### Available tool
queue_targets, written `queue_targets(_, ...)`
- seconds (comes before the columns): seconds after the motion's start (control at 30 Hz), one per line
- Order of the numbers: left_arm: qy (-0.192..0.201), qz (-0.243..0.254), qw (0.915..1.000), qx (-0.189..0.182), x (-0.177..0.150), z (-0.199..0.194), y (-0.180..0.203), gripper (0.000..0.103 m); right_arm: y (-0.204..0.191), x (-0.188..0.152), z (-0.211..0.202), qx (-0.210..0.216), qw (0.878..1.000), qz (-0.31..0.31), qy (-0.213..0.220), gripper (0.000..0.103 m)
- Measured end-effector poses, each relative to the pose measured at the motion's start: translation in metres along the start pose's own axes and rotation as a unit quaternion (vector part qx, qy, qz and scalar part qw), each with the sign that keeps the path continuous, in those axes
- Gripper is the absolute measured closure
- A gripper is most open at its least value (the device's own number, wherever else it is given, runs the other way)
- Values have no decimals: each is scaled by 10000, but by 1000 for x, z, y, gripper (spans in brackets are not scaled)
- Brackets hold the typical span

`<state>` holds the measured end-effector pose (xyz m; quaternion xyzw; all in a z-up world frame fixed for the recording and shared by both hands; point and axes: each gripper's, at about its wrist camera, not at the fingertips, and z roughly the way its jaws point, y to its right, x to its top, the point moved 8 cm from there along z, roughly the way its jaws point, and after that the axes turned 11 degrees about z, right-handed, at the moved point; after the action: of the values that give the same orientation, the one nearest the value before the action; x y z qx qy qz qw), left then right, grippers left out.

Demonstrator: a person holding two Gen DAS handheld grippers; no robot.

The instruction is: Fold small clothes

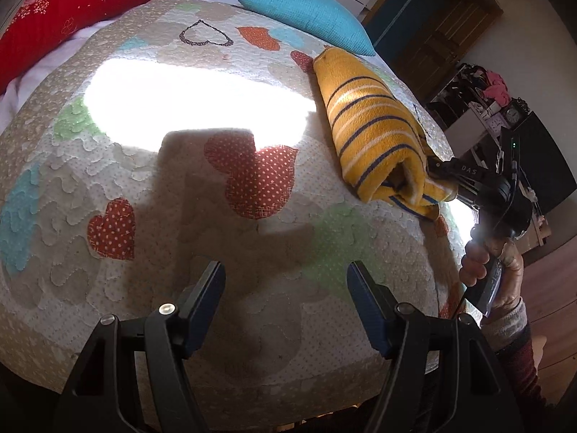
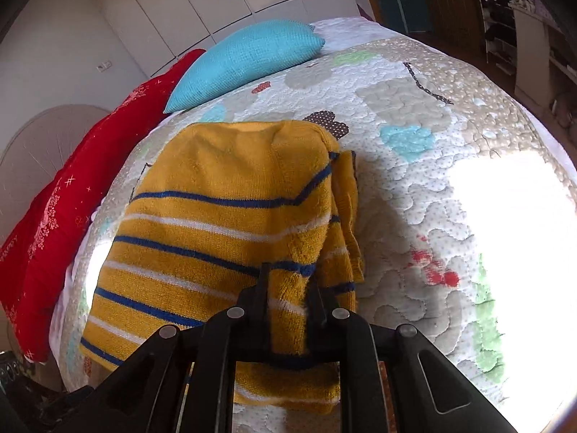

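In the right wrist view, the right gripper is seen clamped on a bunched fold of a mustard-yellow knitted garment, its black fingers drawn close together with the fabric pinched between them at the near hem. The garment, banded with blue and white stripes, is spread flat on a quilted bedspread patterned with hearts and pastel patches, with one side folded over along its right edge. A bright patch of sunlight is cast across the quilt to the right of it.

In the left wrist view, the left gripper is held above a bare stretch of the bedspread, its two fingers set well apart with nothing between them. The shadow of the tool is thrown across a dotted red heart just beyond the fingers. To the right, the garment is shown lying near the bed's edge, gripped at its near end by the right gripper, whose handle is grasped by a hand in a patterned cuff.

Farther back, a turquoise cushion is propped beside a red pillow at the head of the bed. White wardrobe doors are seen behind them, and cluttered shelves are visible across the room.
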<state>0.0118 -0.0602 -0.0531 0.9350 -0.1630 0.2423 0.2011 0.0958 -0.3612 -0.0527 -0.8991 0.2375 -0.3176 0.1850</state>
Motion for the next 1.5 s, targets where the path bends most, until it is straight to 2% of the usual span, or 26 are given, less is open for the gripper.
queue_targets(0.03,-9,14,10000,18,-1,0,0,34,0,0,-1,16,10000,-8,-13,86)
queue_targets(0.17,-7,-11,9999,100,-1,-2,-4,34,3,1,-15,302,9993,201,-24,70)
queue_targets(0.27,17,23,9998,172,0,-2,-6,34,-4,0,-41,467,9984,222,225,67)
queue_targets(0.33,7,56,9998,201,1,0,-5,34,-17,-7,-58,611,9975,45,352,61)
queue_targets(0.4,-12,110,9997,228,3,2,-1,34,-31,-15,-69,659,9967,-226,427,45)
queue_targets(0.43,-9,179,9995,257,6,3,3,34,-37,-19,-71,622,9963,-362,472,43)
queue_targets(0.57,250,901,9943,512,32,10,29,33,-35,-29,-65,223,9963,-555,613,29)
queue_targets(0.67,429,1449,9831,1036,58,28,38,32,-20,-27,-51,90,9980,-264,567,29)
queue_targets(0.77,490,1752,9771,1103,81,49,51,32,-14,-20,-42,221,9981,-45,582,29)
queue_targets(0.8,541,1836,9758,1060,88,53,58,32,-16,-19,-38,306,9981,-22,531,33)
queue_targets(0.83,577,1935,9737,1053,95,58,63,32,-17,-18,-32,377,9984,28,425,42)
queue_targets(0.87,571,2035,9710,1114,101,63,67,32,-17,-18,-25,423,9987,93,269,76)
queue_targets(0.9,492,2135,9679,1234,106,70,70,33,-17,-18,-17,560,9983,173,43,85)
queue_targets(0.93,348,2220,9642,1407,110,76,69,43,-16,-16,-15,707,9970,328,-36,86)
queue_targets(0.97,195,2292,9609,1542,112,80,69,76,-13,-12,-19,834,9955,449,-3,87)
queue_targets(1.0,20,2351,9599,1527,112,82,69,91,-12,-9,-27,987,9936,543,59,87)
queue_targets(1.03,-30,2390,9592,1509,111,80,72,93,-10,-7,-38,1147,9913,627,147,88)
queue_targets(1.1,93,2667,9480,1736,106,74,80,93,-4,-8,-59,1211,9901,635,324,88)
queue_targets(1.17,8,2986,9337,1978,95,81,88,93,5,-16,-65,1064,9919,596,357,88)
queue_targets(1.2,-85,3058,9292,2072,88,89,88,93,13,-22,-59,965,9930,632,263,88)
queue_targets(1.27,-280,3013,9293,2118,75,107,81,92,30,-36,-36,744,9940,807,-32,88)
queue_targets(1.33,-105,2996,9302,2118,74,105,80,91,40,-43,-22,797,9918,978,-202,87)
queue_targets(1.37,-60,3016,9306,2076,73,101,80,86,42,-42,-23,830,9910,1043,-155,83)
queue_targets(1.4,-51,3014,9320,2013,73,95,81,81,43,-40,-25,808,9909,1066,-123,70)
queue_targets(1.47,2,2877,9401,1827,71,78,74,52,43,-33,-34,543,9943,918,9,52)
queue_targets(1.5,77,2766,9456,1712,68,67,71,46,42,-30,-42,461,9957,798,117,52)
